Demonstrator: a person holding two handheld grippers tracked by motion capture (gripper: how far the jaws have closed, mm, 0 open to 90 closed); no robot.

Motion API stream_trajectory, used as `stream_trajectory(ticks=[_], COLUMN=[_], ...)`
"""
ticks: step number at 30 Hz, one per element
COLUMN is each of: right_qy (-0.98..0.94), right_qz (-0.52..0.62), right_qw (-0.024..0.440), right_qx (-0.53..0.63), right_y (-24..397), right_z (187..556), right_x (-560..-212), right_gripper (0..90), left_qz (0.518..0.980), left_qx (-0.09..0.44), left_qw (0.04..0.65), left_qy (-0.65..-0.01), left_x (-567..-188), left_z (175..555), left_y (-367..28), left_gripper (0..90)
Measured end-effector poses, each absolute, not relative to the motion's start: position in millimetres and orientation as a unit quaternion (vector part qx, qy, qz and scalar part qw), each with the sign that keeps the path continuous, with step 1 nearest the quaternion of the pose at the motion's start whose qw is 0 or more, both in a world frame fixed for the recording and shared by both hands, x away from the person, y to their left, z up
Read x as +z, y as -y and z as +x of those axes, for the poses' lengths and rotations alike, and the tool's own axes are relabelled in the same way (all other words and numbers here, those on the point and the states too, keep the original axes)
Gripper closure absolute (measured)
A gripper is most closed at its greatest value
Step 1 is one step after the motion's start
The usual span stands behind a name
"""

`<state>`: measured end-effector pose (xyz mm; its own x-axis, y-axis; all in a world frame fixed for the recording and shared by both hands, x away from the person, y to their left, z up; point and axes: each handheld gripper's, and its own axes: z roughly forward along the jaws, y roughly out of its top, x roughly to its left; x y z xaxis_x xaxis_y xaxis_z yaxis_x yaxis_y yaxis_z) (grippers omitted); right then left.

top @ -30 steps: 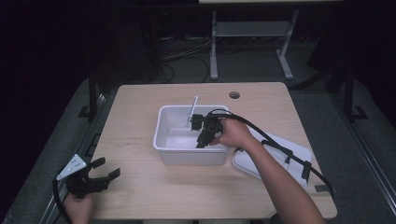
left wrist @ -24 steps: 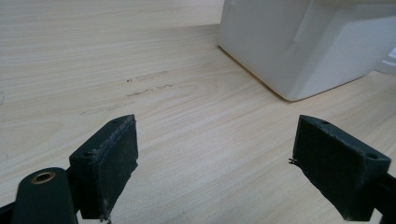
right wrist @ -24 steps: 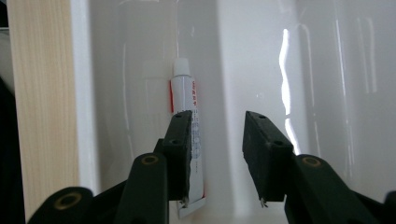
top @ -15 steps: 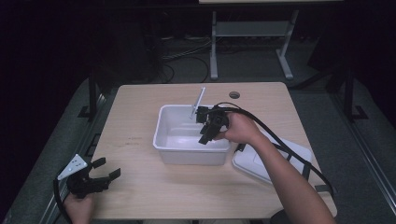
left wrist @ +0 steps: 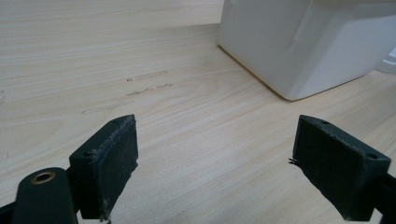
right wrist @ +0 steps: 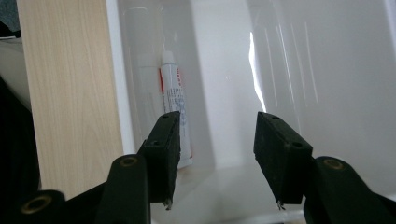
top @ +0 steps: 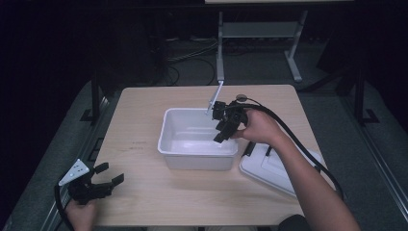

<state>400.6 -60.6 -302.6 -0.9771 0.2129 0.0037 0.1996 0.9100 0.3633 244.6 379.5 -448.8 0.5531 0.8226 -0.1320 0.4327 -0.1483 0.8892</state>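
A white bin (top: pixel 166 127) stands in the middle of the wooden table (top: pixel 139 115). In the right gripper view a white tube (right wrist: pixel 173 88) with red and blue print lies inside the bin (right wrist: pixel 289 56) along one wall. My right gripper (top: pixel 220 134) hovers over the bin's far right part. Its jaws (right wrist: pixel 217 116) have just been opening and stand open, with nothing between them. At the table's near left corner my left gripper (top: pixel 111 173) stays low and wide open (left wrist: pixel 215 135), empty, facing the bin's outer wall (left wrist: pixel 299 46).
A white lid (top: pixel 274 166) lies flat on the table to the right of the bin, under the right forearm. A small round disc (top: pixel 242 97) sits near the far edge. A metal stand (top: pixel 220 53) rises beyond the table.
My right gripper has risen out of the bin and shifted toward its far right rim, with its jaws spreading apart. The left gripper has kept still.
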Motion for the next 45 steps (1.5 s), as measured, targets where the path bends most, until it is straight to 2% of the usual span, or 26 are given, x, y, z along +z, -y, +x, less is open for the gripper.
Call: stream_trajectory(ticks=[23, 45], right_qy=[-0.969, -0.957], right_qz=[0.141, 0.203], right_qw=[0.051, 0.044], right_qx=[0.198, 0.204], right_y=[120, 186], right_z=[390, 381], right_x=[-288, -318], right_gripper=[46.5, 44.4], left_qz=[0.735, 0.735], left_qx=[0.197, 0.198], left_qw=[0.487, 0.487], left_qy=[-0.428, -0.429], left_x=[-449, -449], left_z=[245, 245], left_y=[-378, -377], left_gripper=[13.4, 13.4])
